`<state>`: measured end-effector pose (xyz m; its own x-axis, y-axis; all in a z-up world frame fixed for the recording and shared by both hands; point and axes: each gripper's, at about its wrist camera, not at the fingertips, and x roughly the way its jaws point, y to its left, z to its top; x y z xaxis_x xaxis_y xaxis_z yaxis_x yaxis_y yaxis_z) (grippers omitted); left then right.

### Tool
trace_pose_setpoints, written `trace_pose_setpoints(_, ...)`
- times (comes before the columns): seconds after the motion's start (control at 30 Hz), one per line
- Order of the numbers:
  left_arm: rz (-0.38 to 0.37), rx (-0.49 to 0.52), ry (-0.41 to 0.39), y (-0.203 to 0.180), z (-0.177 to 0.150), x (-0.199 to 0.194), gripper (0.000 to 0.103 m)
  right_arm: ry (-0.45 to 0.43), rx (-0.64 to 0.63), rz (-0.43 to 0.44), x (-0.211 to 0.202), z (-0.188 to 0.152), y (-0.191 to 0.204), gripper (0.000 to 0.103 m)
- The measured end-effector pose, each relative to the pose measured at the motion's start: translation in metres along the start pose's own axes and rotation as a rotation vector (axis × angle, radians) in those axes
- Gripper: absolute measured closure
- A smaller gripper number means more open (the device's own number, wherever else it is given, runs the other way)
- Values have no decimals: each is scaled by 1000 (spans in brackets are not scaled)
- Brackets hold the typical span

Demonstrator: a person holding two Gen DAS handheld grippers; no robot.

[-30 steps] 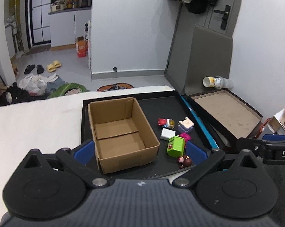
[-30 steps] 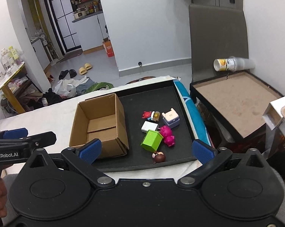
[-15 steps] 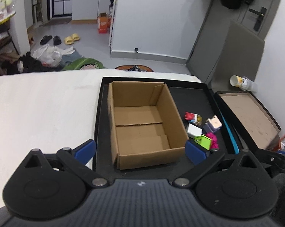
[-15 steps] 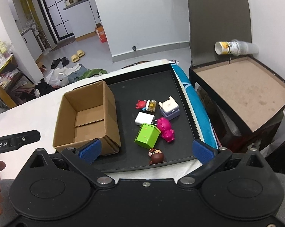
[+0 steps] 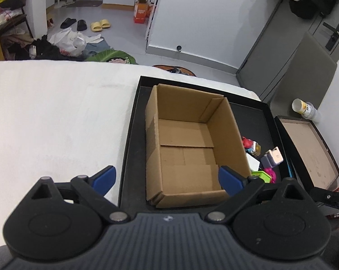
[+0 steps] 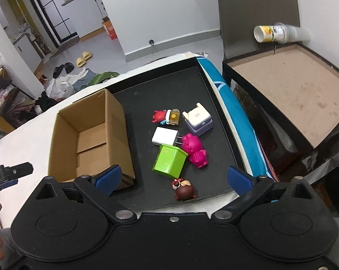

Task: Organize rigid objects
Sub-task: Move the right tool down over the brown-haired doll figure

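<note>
An empty open cardboard box stands at the left of a black tray. To its right lie small toys: a red figure, a lavender cube, a white charger, a pink figure, a green box and a brown figure. My left gripper hovers over the carton's near end, its jaws wide and closing, touching nothing. My right gripper hangs above the brown figure and green box, jaws also wide and closing, with no pad on anything.
White tabletop spreads left of the tray. Right of the tray run a blue strip and a lower brown-lined tray with stacked paper cups lying behind it. Shoes and bags litter the floor beyond.
Both grippers came down closer to the tray. The left one swung so the carton now lies between its fingers. The toys loom larger under the right one.
</note>
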<state>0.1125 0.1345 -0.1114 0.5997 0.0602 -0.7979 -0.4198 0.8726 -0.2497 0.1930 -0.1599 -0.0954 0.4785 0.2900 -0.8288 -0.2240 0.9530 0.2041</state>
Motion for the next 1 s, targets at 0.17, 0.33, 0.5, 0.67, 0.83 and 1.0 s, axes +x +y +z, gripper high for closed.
trace_pose_setpoints(0.17,-3,-46,23,15,7,13,13,77,60,21,29,9,-8,11)
trace_pose_setpoints(0.33,-21,-93,68,29,12,29,26,161,102,18,60,16,-16,20)
trace_pose_setpoints(0.5,-29,-130,121,38,9,45,35,242,130,18,85,11,-25,31)
trace_pose_setpoints(0.67,-29,-179,168,44,4,61,40,299,116,15,101,2,-27,34)
trace_pose_setpoints(0.83,-26,-187,182,45,2,67,48,332,49,12,114,-3,-19,37)
trace_pose_setpoints(1.0,-29,-182,192,43,2,72,55,369,29,14,126,-7,-17,47)
